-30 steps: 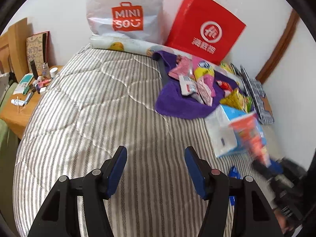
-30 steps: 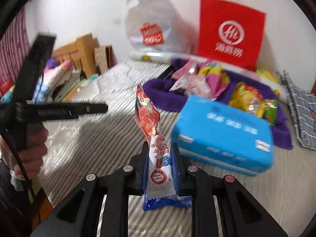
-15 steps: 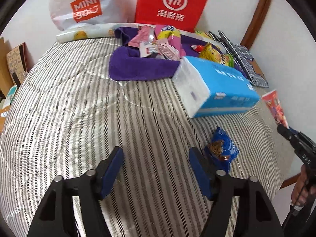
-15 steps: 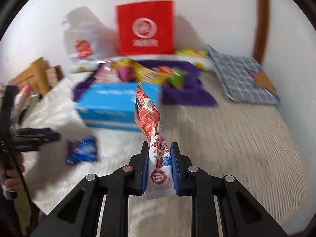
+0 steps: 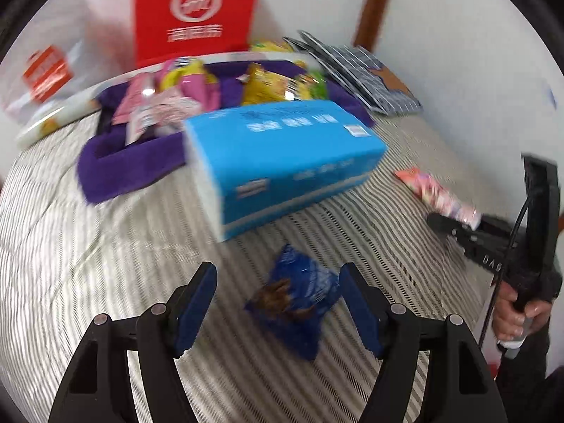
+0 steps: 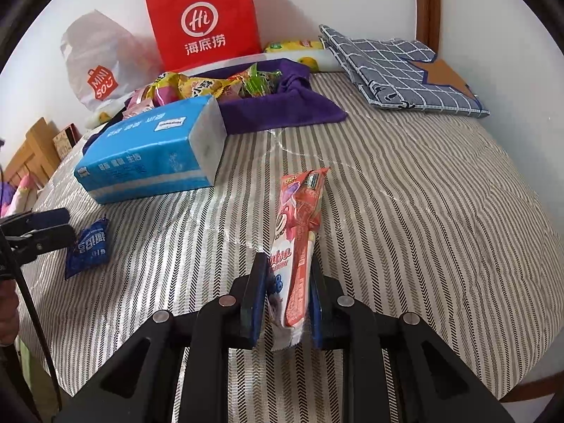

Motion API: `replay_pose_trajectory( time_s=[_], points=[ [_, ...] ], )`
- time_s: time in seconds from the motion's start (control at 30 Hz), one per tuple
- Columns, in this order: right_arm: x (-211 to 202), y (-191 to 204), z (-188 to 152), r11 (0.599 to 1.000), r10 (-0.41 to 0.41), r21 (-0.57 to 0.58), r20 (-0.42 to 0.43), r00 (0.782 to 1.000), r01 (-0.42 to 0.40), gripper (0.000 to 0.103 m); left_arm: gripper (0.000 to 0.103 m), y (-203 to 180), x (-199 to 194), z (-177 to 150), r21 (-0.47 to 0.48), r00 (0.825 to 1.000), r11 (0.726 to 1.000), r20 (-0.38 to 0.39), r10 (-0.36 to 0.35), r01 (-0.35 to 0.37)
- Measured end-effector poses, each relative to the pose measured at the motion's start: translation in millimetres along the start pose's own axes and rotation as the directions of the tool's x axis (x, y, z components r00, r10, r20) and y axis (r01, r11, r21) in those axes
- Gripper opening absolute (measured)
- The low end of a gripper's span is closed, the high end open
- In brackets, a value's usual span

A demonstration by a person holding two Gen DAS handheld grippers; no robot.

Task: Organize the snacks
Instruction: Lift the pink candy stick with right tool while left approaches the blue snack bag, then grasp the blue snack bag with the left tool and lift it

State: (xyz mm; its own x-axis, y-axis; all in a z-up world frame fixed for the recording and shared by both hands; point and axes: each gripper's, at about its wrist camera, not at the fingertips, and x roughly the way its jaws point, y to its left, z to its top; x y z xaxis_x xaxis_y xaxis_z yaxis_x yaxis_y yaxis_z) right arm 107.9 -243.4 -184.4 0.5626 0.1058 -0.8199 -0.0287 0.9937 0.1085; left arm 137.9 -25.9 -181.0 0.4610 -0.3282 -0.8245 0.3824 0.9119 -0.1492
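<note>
Left wrist view: the left gripper [image 5: 278, 292] stood spread, the blue snack packet [image 5: 294, 298] lying between its fingers at lower centre, not visibly pinched.
Behind it: the blue tissue pack [image 5: 282, 155] on the striped bedcover [image 5: 88, 246]; the snack pile [image 5: 218, 88] on the purple cloth [image 5: 120, 165], upper centre.
Right wrist view: the right gripper [image 6: 284, 299] was pinching the long red snack stick [image 6: 299, 239], its tip toward the bedcover at frame centre.
Progress: early, I judged; most snacks remained unsorted.

Striped bed [image 6: 405, 211] under tissue pack [image 6: 148, 151], snacks.
</note>
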Motion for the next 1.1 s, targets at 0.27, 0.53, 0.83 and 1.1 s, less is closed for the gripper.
replay_pose_trajectory(
  time_s=[0.27, 0.53, 0.83, 1.1],
  points=[
    [-10, -11, 0, 1.0, 0.001, 0.012, 0.037, 0.999, -0.001, 0.055, 0.07, -16, 11, -11, 0.074, 1.0, 0.997, -0.013, 0.01, -0.009],
    [-15, -14, 5, 0.999, 0.01, 0.037, 0.058, 0.998, -0.012, 0.06, 0.044, -30, 12, -17, 0.134, 0.992, 0.983, 0.034, 0.122, -0.126],
    [-19, -10, 9, 1.0, 0.005, -0.002, 0.077, 0.997, -0.005, 0.06, 0.047, -5, 3, -24, 0.027, 0.979, 0.979, 0.047, 0.199, -0.201],
    [-8, -12, 27, 1.0, -0.01, -0.018, 0.068, 0.998, 0.011, 0.064, 0.051, 9, 5, -17, -0.004, 0.966, 0.968, 0.068, 0.25, -0.25]
  ],
)
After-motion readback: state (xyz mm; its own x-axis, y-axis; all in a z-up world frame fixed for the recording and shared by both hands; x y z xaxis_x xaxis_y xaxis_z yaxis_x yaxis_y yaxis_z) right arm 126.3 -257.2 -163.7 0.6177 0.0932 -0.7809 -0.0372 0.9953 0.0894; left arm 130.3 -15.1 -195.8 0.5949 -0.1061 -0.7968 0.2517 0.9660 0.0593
